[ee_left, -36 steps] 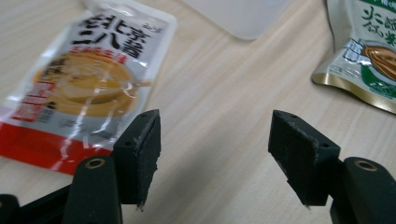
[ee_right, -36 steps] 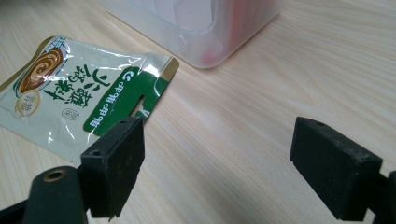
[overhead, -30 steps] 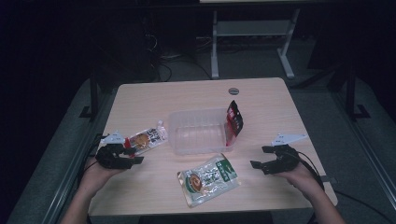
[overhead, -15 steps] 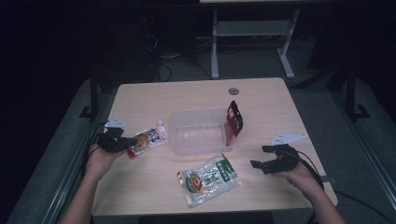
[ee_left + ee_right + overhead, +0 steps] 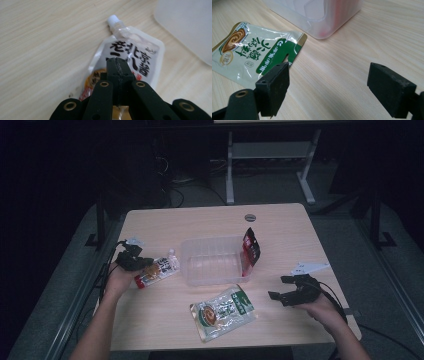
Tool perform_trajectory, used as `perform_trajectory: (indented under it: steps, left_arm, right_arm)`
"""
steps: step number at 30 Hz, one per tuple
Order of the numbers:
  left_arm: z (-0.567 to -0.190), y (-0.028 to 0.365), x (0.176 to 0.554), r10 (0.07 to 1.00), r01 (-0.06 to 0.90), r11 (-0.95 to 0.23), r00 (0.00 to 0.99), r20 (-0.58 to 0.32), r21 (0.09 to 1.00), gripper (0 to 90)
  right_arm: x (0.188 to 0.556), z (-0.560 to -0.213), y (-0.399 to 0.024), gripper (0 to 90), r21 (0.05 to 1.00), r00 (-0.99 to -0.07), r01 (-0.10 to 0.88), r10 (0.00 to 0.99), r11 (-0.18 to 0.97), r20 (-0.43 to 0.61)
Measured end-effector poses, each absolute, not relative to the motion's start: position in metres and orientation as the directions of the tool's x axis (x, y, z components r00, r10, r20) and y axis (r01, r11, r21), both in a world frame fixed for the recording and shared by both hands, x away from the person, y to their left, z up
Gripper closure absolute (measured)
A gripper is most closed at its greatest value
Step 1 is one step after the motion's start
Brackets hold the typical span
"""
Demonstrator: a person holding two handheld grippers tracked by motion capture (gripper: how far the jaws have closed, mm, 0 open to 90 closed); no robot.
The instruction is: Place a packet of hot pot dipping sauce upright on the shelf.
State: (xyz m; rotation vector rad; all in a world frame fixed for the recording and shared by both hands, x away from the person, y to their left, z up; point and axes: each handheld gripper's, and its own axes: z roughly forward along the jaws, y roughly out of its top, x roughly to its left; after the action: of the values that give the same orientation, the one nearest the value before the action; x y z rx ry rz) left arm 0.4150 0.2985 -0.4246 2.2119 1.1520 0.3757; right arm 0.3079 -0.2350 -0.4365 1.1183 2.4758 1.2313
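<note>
Your left fingers [image 5: 111,71] pinched together over the spouted sauce pouch [image 5: 130,53].
Whether they grip it, you can't tell; your right gripper [image 5: 328,86] gapes wide, holding nothing, green pouch [image 5: 259,53] beyond.

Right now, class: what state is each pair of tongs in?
Left tongs: closed, jaws together over the spouted sauce pouch; a grip cannot be told.
Right tongs: open, holding nothing.

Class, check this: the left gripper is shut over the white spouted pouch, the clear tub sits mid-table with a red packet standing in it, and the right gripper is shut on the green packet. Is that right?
One detail is wrong. The right gripper is open and holds nothing; the green packet lies beyond its jaws, as the right gripper view shows. The rest stands.
</note>
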Motion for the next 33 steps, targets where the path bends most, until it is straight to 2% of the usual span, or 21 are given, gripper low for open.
perform_trajectory:
  steps: [8, 18, 23, 33]
  left_arm:
    - [-0.443, 0.292, 0.432, 0.834, 0.674, -0.428, 0.551, -0.024, 0.602, 90.0]
    - [-0.447, 0.288, 0.429, 0.796, 0.661, -0.502, 0.605, 0.001, 0.558, 90.0]
    - [-0.446, 0.285, 0.423, 0.785, 0.667, -0.517, 0.619, -0.013, 0.537, 90.0]
    - [-0.447, 0.289, 0.402, 0.768, 0.667, -0.493, 0.635, -0.080, 0.559, 90.0]
  right_arm:
    - [0.308, -0.437, -0.236, 17.6, 0.741, -0.708, 0.552, 0.684, 0.382, 0.175]
    - [0.307, -0.438, -0.235, 17.7, 0.736, -0.706, 0.559, 0.685, 0.382, 0.180]
    - [0.307, -0.438, -0.235, 17.7, 0.736, -0.706, 0.558, 0.686, 0.383, 0.178]
    - [0.307, -0.437, -0.236, 17.8, 0.736, -0.702, 0.562, 0.688, 0.379, 0.182]
